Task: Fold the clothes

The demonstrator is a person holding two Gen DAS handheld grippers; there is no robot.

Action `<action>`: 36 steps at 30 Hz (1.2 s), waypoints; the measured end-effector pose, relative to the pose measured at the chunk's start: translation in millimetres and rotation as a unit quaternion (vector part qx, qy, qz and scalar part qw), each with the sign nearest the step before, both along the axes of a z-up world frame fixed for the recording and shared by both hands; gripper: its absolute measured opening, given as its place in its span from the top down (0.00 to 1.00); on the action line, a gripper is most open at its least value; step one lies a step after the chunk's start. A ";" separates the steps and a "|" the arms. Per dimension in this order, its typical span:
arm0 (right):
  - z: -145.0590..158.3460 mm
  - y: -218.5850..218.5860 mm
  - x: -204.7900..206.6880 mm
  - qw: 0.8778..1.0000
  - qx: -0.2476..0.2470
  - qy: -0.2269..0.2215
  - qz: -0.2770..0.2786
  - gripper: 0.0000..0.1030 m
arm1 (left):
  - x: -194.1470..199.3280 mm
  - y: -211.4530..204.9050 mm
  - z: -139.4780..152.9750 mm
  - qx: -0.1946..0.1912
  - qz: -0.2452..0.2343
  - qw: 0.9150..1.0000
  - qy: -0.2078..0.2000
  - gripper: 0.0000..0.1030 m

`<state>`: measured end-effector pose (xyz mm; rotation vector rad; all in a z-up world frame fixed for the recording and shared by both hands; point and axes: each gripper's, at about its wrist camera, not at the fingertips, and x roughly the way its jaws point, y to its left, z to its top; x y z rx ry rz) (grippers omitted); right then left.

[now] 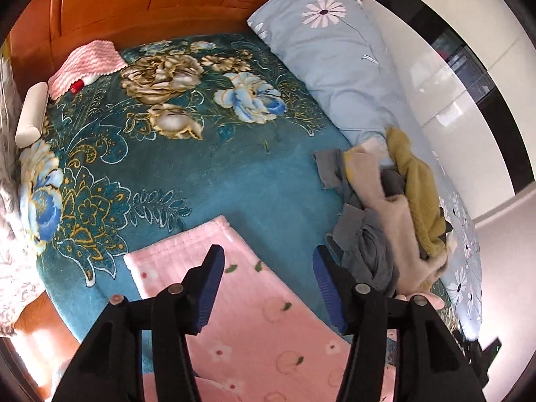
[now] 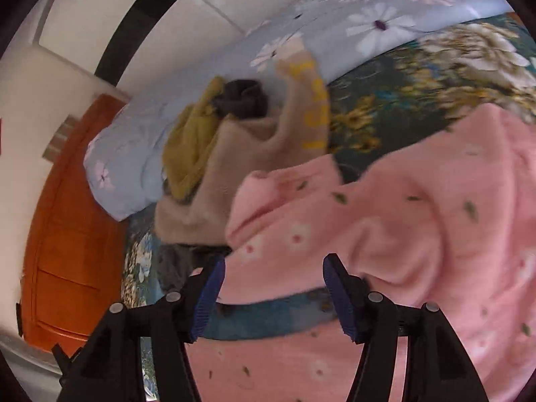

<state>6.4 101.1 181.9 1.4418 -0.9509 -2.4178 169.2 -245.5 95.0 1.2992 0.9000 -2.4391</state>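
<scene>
Teal floral bed blanket point(image 1: 214, 181) carries all items, with an orange wooden headboard point(image 1: 140, 3) at its far edge. Pink fleece garment point(image 1: 268, 305) lies spread at the near edge. Left gripper point(image 1: 266, 288) hangs above it, fingers apart, gripping nothing. Right gripper point(image 2: 273, 296) is likewise spread and empty over the garment's rumpled fold. Unfolded clothes pile point(image 1: 395, 207) sits at the right edge against the light-blue daisy quilt point(image 1: 335, 60).

Pink flower-printed garment point(image 1: 254, 305), teal floral blanket point(image 1: 207, 174), pale-blue daisy pillow point(image 1: 338, 67).
</scene>
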 end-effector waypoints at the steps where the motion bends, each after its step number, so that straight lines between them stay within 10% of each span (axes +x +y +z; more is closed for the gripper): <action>1: -8.7 -10.5 -17.4 1.000 0.000 -0.008 -0.003 0.37 | 2.2 1.2 -1.5 -0.004 -0.004 1.000 -0.005 0.37; 9: -69.0 -25.8 -94.0 0.989 -0.016 -0.104 -0.105 0.40 | 17.4 -14.3 -16.7 -0.013 0.001 0.999 -0.032 0.37; 12: -77.7 -14.1 -93.7 0.979 -0.035 -0.141 -0.143 0.93 | 20.6 -22.2 -18.8 -0.004 0.014 0.999 -0.030 0.37; 13: -72.5 -9.5 -90.3 0.980 -0.048 -0.133 -0.143 0.93 | 20.9 -22.5 -19.3 -0.001 0.015 0.999 -0.028 0.37; 19: 33.9 8.4 -55.1 0.997 -0.045 0.048 -0.042 0.93 | 14.9 -12.9 -24.8 0.006 -0.009 1.000 -0.029 0.37; 25: 183.7 -16.0 -1.0 0.968 -0.022 0.240 0.076 0.93 | 10.6 -1.1 -26.7 0.023 -0.031 0.999 -0.025 0.37; 30: 235.0 -107.6 -4.9 0.953 -0.010 0.266 0.146 0.93 | 17.5 -2.2 -22.6 0.033 -0.031 0.999 -0.018 0.37; 36: 214.0 -278.5 -43.4 0.954 -0.014 0.223 0.200 0.93 | 36.7 -36.7 -11.0 0.046 0.020 0.999 -0.004 0.37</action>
